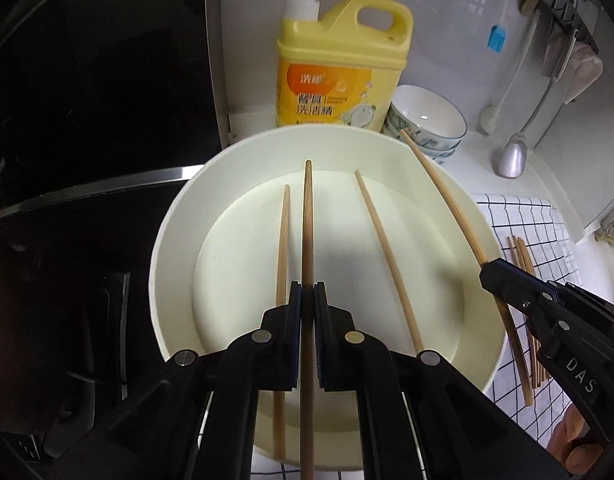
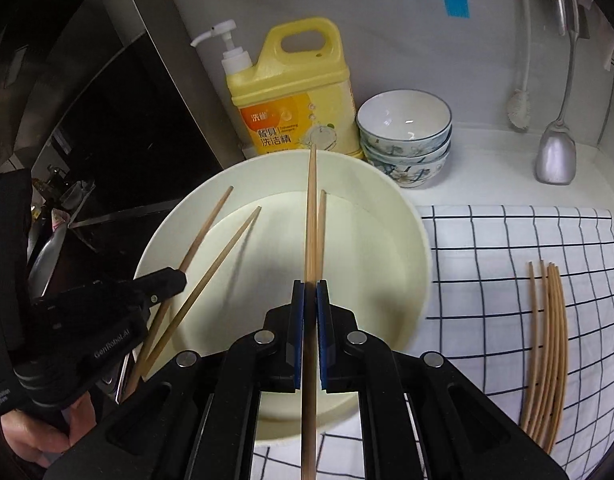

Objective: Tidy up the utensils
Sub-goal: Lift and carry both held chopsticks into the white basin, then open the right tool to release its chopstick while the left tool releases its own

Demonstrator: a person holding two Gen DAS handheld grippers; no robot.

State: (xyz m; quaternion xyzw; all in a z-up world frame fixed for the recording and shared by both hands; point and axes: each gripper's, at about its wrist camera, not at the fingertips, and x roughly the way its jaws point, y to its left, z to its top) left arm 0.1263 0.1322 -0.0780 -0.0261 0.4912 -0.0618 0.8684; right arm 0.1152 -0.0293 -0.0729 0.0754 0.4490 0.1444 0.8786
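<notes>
A cream round basin (image 1: 167,240) (image 2: 421,248) sits partly on a checked cloth. Over it, my left gripper (image 1: 307,286) (image 2: 179,278) is shut on a bamboo chopstick (image 1: 307,216) (image 2: 203,232) pointing ahead. My right gripper (image 2: 310,284) (image 1: 487,270) is shut on a second chopstick (image 2: 311,208) (image 1: 447,192) above the basin's right side. Two loose chopsticks (image 1: 282,240) (image 1: 383,256) lie inside the basin. A bundle of several chopsticks (image 2: 547,352) (image 1: 523,256) lies on the cloth to the right.
A yellow detergent pump bottle (image 1: 339,68) (image 2: 295,96) and stacked patterned bowls (image 2: 407,140) (image 1: 427,120) stand behind the basin. A metal spoon (image 2: 557,156), a white brush (image 2: 521,108) and a blue silicone brush (image 1: 497,38) hang at the right wall. A black hob (image 1: 67,240) lies left.
</notes>
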